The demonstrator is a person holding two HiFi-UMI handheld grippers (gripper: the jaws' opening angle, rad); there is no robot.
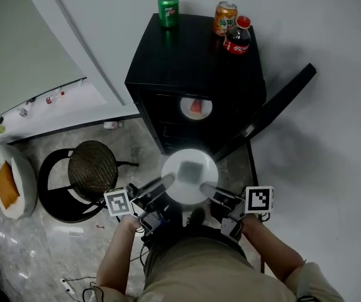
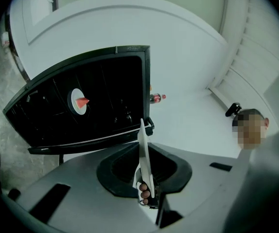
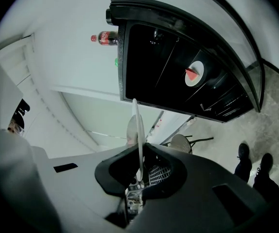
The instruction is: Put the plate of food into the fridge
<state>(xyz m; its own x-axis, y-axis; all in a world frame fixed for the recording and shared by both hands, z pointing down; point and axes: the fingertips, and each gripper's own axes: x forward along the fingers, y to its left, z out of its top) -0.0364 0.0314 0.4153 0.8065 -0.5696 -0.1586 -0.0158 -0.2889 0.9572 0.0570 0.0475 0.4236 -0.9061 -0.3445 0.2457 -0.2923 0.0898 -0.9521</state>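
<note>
Marble floor (image 1: 23,250) | plate (image 1: 189,175) level, fingers of left gripper (image 1: 163,184) and right gripper (image 1: 207,189) clamped on opposite rims | open fridge (image 1: 196,74) straight ahead, equally near both

The fridge (image 1: 193,74) stands open just ahead of the held plate (image 1: 199,156). Its door (image 1: 281,102), swung out right, walls that side, and a stool (image 1: 91,168) crowds the left. A second plate (image 1: 187,109) fills part of an upper shelf. Cans (image 1: 168,9) and a bottle (image 1: 237,35) stand on the fridge top.
</note>
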